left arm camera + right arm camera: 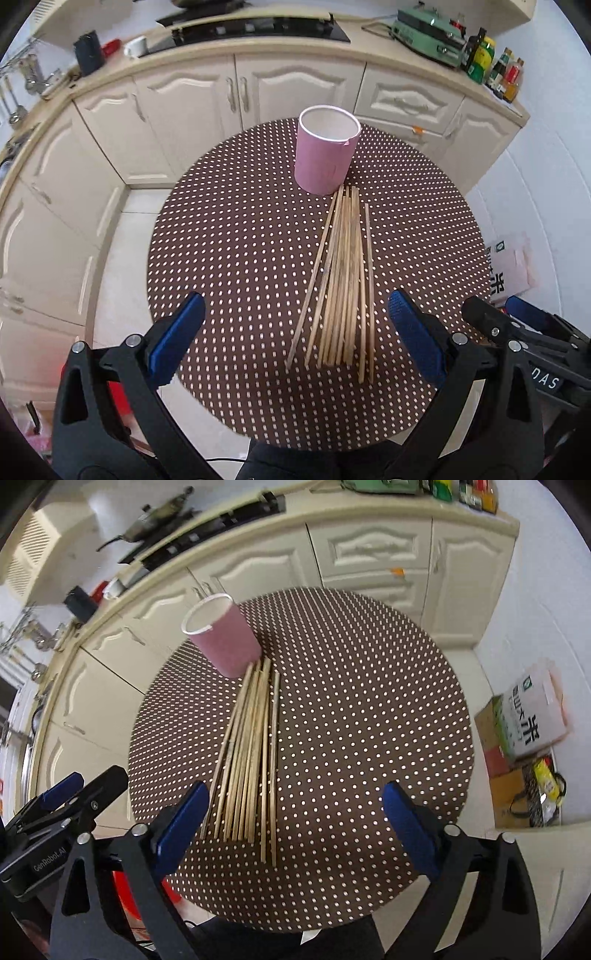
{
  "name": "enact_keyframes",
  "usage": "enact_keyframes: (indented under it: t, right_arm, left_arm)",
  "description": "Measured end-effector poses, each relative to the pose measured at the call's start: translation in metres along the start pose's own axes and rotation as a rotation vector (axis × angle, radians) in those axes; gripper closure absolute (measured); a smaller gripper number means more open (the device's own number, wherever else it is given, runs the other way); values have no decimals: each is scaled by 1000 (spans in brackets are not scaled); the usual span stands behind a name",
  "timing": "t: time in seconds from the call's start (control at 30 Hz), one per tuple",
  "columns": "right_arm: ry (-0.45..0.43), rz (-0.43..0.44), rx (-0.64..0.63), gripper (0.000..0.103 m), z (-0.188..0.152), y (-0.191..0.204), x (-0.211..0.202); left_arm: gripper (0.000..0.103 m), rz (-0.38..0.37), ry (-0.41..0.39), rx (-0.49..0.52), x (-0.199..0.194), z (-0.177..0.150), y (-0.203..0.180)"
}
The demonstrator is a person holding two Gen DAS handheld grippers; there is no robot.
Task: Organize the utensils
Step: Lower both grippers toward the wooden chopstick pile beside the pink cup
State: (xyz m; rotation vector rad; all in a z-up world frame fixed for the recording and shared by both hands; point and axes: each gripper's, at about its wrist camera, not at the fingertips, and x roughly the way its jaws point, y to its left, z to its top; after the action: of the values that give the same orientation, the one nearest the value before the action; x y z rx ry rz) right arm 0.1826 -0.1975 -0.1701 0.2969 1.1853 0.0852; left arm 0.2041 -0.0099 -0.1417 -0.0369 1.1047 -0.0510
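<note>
Loosely fanned chopsticks (pixel 341 280) on table, between left gripper's (pixel 295 339) spread fingers (pixel 413 332)

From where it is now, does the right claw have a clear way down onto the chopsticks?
Probably yes. The right claw is open and holds nothing, and the chopsticks lie flat on the dotted table just ahead, nearer its left finger. The pink cup stands at their far ends, clear of the path.

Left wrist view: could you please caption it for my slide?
Open left tool above wooden chopsticks beside an upright pink cup.
</note>
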Motion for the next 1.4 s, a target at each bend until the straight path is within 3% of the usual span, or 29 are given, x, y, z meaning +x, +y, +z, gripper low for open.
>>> enact_keyframes:
  t: [0.2, 0.47, 0.6, 0.73, 0.8, 1.0, 1.3, 1.4]
  right_arm:
    - [91, -21, 27, 18, 16, 0, 38]
    - [218, -24, 29, 28, 34, -1, 91]
    - [263, -35, 42, 36, 41, -4, 113]
    - [283, -59, 30, 38, 44, -4, 128]
    - [296, -66, 22, 45, 45, -4, 135]
    - [348, -76, 12, 57, 41, -4, 155]
    - [317, -116, -27, 58, 46, 4, 156]
    - [319, -123, -28, 59, 68, 21, 160]
  left_arm:
    - [6, -54, 105, 11, 49, 18, 6]
    - [12, -61, 223, 16, 108, 31, 14]
    - [17, -95, 301, -1, 138, 35, 17]
    - [18, -83, 334, 15, 159, 39, 16]
    - [18, -87, 356, 22, 169, 42, 14]
    - [18, -94, 378, 60, 188, 44, 5]
    - [18, -26, 372, 103, 221, 64, -6]
    - [18, -2, 369, 104, 233, 71, -12]
